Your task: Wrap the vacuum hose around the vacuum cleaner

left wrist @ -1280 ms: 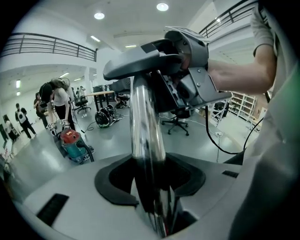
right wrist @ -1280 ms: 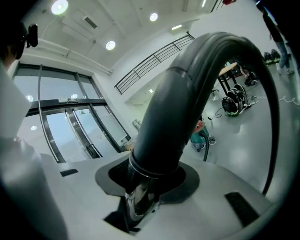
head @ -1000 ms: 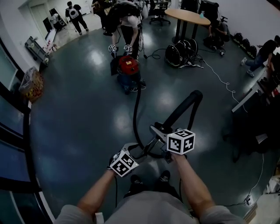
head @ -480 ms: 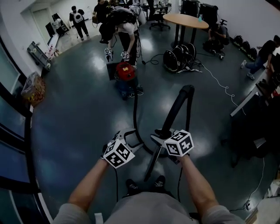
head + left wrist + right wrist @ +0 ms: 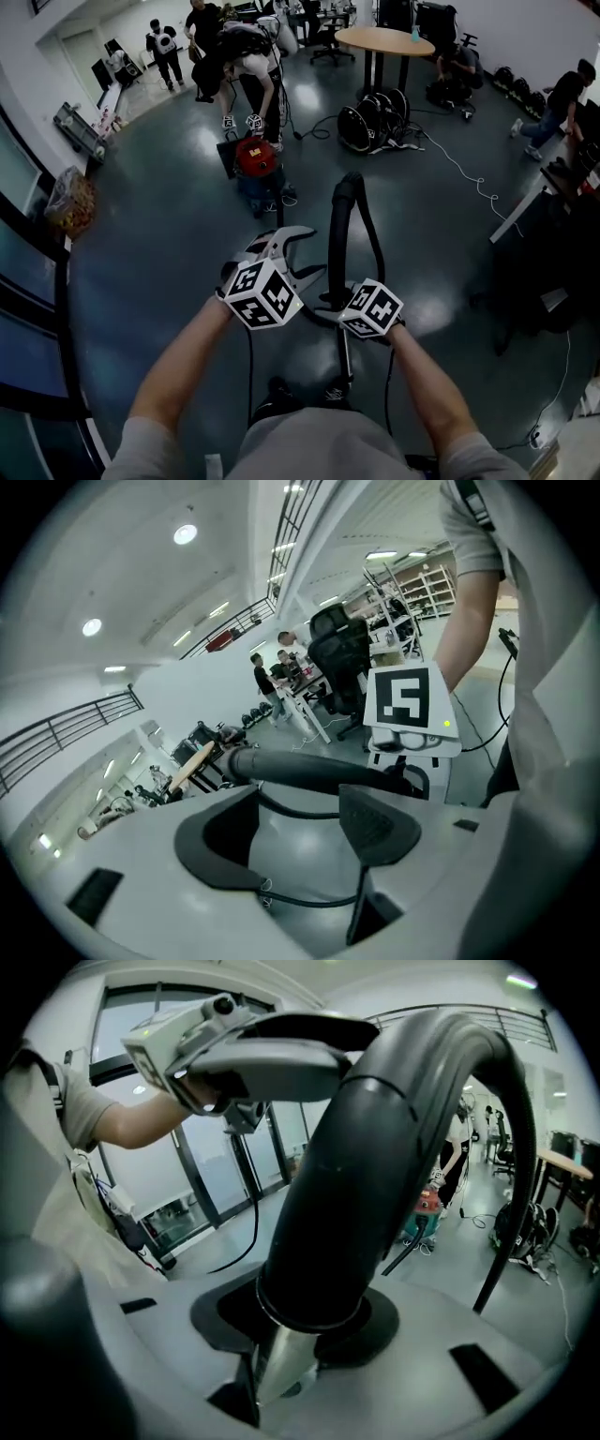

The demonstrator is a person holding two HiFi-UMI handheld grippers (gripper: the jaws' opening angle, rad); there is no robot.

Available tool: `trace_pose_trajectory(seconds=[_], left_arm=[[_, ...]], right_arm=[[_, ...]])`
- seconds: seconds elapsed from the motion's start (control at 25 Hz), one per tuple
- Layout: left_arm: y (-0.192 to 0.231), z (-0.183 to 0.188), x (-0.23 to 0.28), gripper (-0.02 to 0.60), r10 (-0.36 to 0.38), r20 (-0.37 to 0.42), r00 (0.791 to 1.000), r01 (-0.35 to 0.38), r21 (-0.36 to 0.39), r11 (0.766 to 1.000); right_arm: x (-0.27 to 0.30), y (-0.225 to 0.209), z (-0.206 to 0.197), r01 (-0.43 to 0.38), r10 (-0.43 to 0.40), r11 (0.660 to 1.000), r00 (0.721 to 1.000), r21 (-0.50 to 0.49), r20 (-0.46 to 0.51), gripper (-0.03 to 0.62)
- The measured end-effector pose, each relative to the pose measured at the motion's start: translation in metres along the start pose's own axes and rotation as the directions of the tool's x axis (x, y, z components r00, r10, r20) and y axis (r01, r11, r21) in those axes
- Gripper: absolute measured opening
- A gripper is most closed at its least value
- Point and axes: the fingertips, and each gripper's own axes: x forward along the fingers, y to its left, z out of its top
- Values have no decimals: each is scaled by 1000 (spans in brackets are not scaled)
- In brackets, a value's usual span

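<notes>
Evidently the wrapping has not begun, as far as the views show. The vacuum hose [image 5: 339, 234] lies around the vacuum cleaner [image 5: 255, 157] at no point that can be seen. Its thick curved end stands up in front of the person, well apart from the red machine. A thin black run of it leads across the floor [image 5: 159, 244] toward the machine's near side.

The right tool [image 5: 307, 1321] is clamped on that end, just where the black cuff meets a bright metal tube. The left tool [image 5: 298, 816] has its jaws wide apart with nothing between them. It is raised just beside the hose, on the side nearer the vacuum cleaner.

By the look of it, the whole job is left. The held end has to be brought to the machine and the slack laid round its body, turn by turn.

As for containers, the vacuum cleaner's own drum is shut, so its inside cannot be seen. Another person [image 5: 251, 66] bends over it from the far side. Well to the left of the vacuum cleaner, by the glass wall, a clear bag [image 5: 71, 192] is stuffed with mixed coloured things too small to name.
</notes>
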Motion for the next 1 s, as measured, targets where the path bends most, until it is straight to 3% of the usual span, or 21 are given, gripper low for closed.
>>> trace_pose_trajectory(seconds=[0.12, 0.24, 0.44, 0.72, 0.88, 1.0], left_arm=[[2, 15, 3, 261, -40, -3, 999, 40, 84, 996], [-8, 25, 7, 261, -143, -17, 990, 144, 129, 981], [-21, 18, 24, 261, -281, -93, 955, 295, 236, 926], [-3, 9, 38, 267, -338, -92, 937, 348, 340, 874], [0, -9, 50, 287, -394, -148, 907, 418, 421, 805], [-4, -24, 53, 287, -475, -196, 858, 510, 434, 742]], right_arm=[[-3, 4, -11, -39, 38, 999, 998, -33, -51, 137], [-7, 4, -24, -62, 56, 996, 993, -57, -107, 137], [-8, -8, -40, -62, 40, 992, 980, -110, -197, 133], [0, -32, -50, -49, -5, 986, 946, -158, -325, 131], [17, -47, -55, -69, -8, 981, 920, -183, -392, 130], [22, -57, -43, -85, -22, 970, 902, -229, -430, 130]])
